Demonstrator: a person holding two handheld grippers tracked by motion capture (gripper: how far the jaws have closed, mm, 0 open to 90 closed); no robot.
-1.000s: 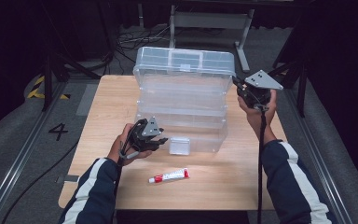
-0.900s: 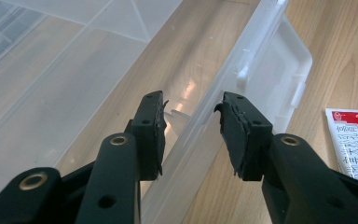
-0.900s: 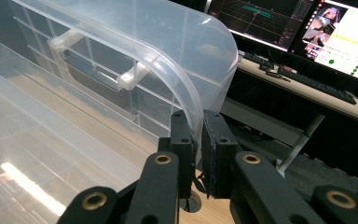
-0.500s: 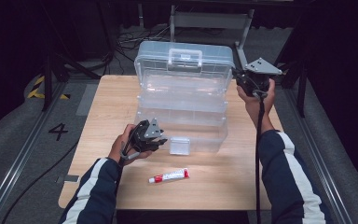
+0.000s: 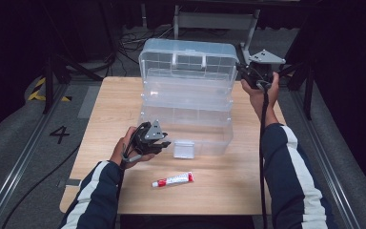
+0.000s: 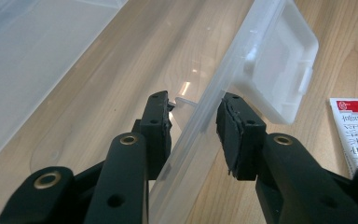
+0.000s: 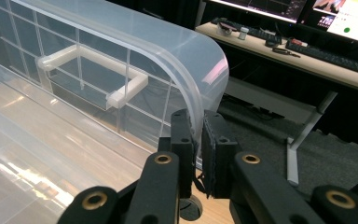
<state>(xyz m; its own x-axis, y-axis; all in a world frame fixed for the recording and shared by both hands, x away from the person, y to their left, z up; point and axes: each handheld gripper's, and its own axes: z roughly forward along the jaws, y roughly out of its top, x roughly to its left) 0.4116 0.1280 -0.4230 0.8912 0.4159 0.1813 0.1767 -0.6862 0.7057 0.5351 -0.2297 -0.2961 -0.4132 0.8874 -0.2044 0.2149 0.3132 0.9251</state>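
A clear plastic tiered box (image 5: 186, 119) stands in the middle of the wooden table (image 5: 119, 105). Its lid (image 5: 188, 62) is swung up nearly upright, white handle (image 7: 93, 70) facing me. My right gripper (image 5: 246, 76) is shut on the lid's right corner rim (image 7: 200, 79). My left gripper (image 5: 164, 141) is at the box's front left; its jaws have just been closing. They straddle the thin front wall (image 6: 223, 70) beside the latch (image 6: 279, 60), with a gap still visible at the tips.
A red-and-white tube (image 5: 173, 180) lies on the table in front of the box, to the right of my left hand. Behind the table are a metal stand (image 5: 214, 19) and floor cables; a desk with keyboards (image 7: 326, 56) is further off.
My right gripper has moved up and back with the lid's corner, and the lid has swung up toward upright. The left hand has stayed in place.
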